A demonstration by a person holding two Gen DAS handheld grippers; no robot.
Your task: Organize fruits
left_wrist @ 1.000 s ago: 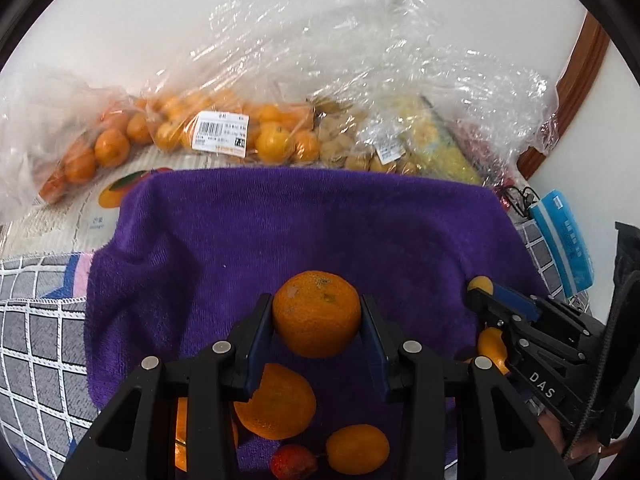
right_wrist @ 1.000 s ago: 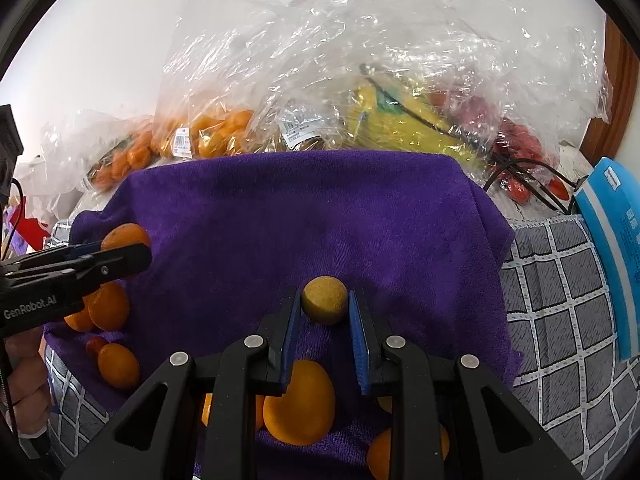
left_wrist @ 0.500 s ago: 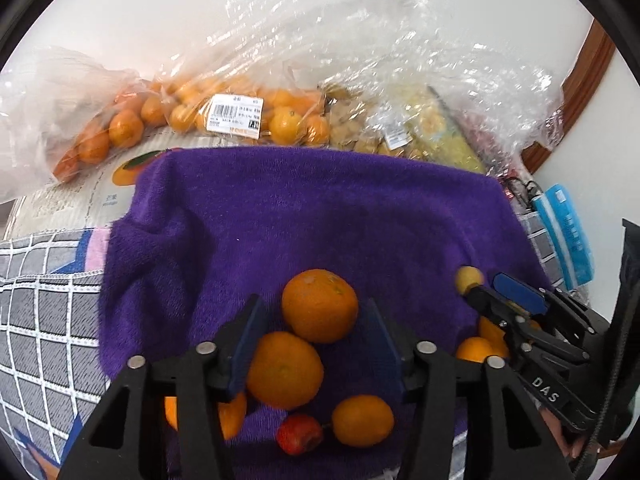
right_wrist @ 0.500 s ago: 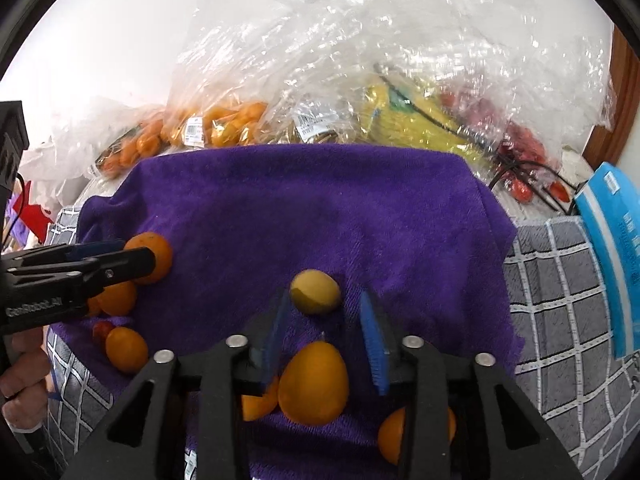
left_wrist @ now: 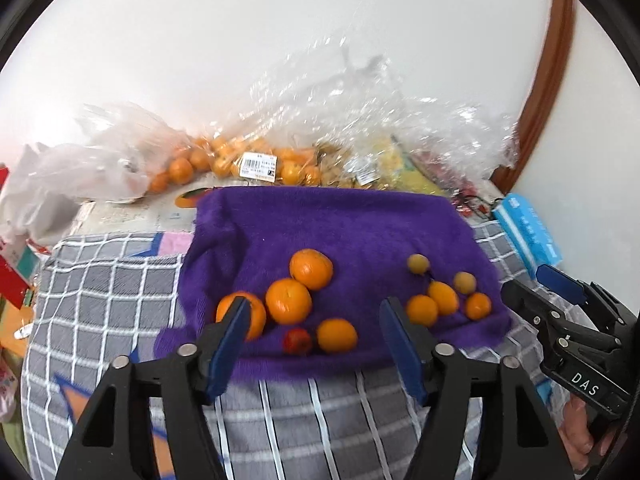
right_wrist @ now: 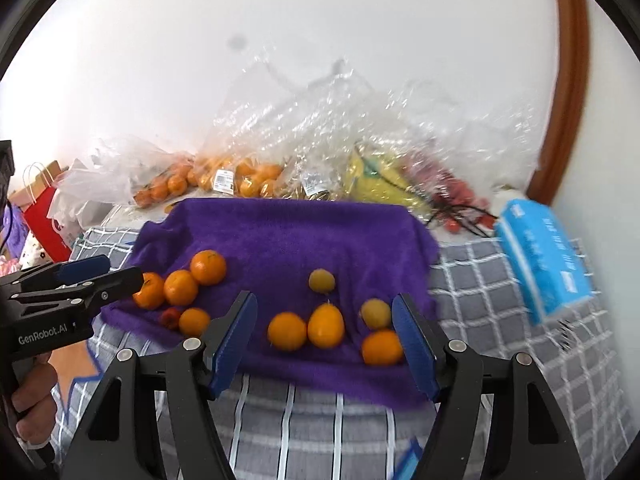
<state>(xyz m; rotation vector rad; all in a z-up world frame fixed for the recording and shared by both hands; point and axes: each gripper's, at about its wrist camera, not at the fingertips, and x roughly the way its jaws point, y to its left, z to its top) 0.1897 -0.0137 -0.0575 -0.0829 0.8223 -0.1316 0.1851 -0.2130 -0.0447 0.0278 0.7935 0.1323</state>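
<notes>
Orange [left_wrist: 311,269] and yellow fruit [right_wrist: 321,281] now released on towel [left_wrist: 320,224], both claws empty, opening.

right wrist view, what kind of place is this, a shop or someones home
Most likely a home, not a shop: fruit lies on a purple towel spread over a checked grey cover, with clear grocery bags against a white wall and a tissue pack beside them.

fuzzy purple towel [left_wrist: 340,224], crinkly glossy plastic bags [left_wrist: 360,120]
</notes>
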